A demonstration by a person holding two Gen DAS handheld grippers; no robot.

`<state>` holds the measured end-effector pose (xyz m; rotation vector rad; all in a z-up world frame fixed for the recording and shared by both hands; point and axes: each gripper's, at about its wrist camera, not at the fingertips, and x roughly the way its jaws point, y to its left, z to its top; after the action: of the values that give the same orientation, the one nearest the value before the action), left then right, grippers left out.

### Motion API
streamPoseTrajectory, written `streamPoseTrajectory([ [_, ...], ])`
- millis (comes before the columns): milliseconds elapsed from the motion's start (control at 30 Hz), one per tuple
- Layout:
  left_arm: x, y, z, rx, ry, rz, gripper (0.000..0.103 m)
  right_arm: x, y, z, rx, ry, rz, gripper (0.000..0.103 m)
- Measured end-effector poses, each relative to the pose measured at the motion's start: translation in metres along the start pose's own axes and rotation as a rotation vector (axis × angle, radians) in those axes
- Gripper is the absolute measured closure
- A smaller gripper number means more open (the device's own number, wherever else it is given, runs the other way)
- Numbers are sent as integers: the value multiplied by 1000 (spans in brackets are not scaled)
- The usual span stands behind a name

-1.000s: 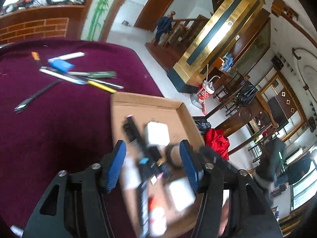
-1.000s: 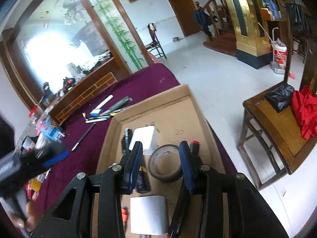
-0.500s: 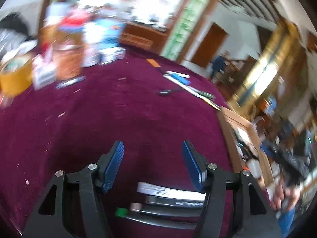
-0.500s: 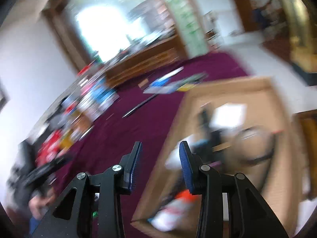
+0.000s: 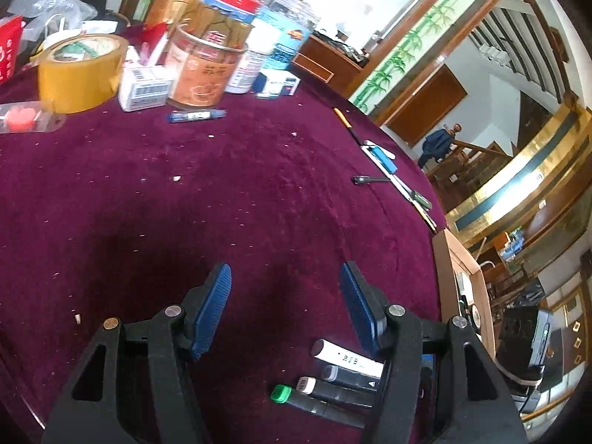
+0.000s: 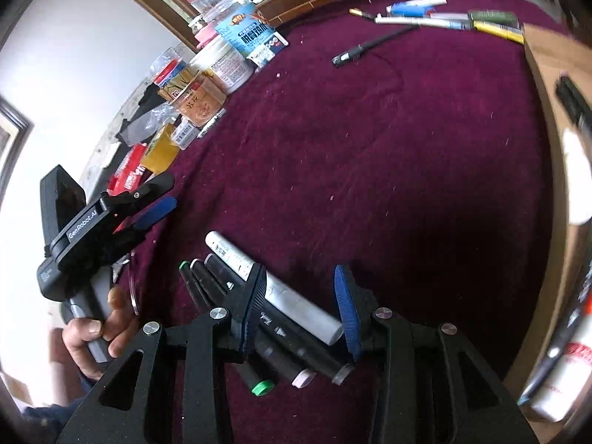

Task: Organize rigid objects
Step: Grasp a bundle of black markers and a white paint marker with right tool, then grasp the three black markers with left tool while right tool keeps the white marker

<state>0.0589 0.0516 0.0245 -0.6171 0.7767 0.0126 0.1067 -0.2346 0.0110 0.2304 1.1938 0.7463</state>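
Maroon cloth carries four touching markers (image 6: 259,296). Right gripper (image 6: 301,299), open around them, may grab several; left gripper (image 5: 286,301) gapes empty

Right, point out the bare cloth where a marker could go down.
Free: the wide maroon tablecloth between the jars at the far edge, the pens, the cardboard box and the markers. Crowded: the jar edge and inside the box.

White walls, bamboo-painted panel (image 5: 414,48), brown door (image 5: 425,107), wooden staircase (image 5: 477,162).
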Motion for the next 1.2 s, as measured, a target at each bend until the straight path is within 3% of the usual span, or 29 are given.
streamPoseTrajectory([
  [133, -7, 4, -2, -22, 2, -8, 43, 1, 10, -21, 44, 11, 58, 67],
  [333, -9, 6, 0, -32, -6, -8, 43, 8, 57, -59, -37, 72, 96, 66],
  [533, -3, 4, 0, -11, 11, 21, 43, -3, 60, -41, -69, -50, -174, 67],
  [567, -2, 3, 0, -4, 12, 27, 43, 1, 60, -38, -58, -42, -179, 67],
  [633, -3, 2, -1, 6, 7, 27, 43, 7, 67, -38, -72, -31, -171, 83],
  [667, -3, 1, -1, 11, 1, 27, 43, 12, 69, -38, -81, -31, -220, 87],
  [833, -10, -12, 1, 73, -44, 4, 43, 20, 67, -43, -66, -48, -234, 87],
  [967, -23, -28, -4, 155, -36, 7, 43, 14, 71, -52, -96, -77, -314, 87],
  [1067, -46, -27, -14, 208, 25, -34, 43, 1, 66, -60, -122, -105, -421, 91],
  [1200, -61, -26, -34, 307, 95, -35, 43, -19, 48, -66, -98, -121, -447, 91],
])
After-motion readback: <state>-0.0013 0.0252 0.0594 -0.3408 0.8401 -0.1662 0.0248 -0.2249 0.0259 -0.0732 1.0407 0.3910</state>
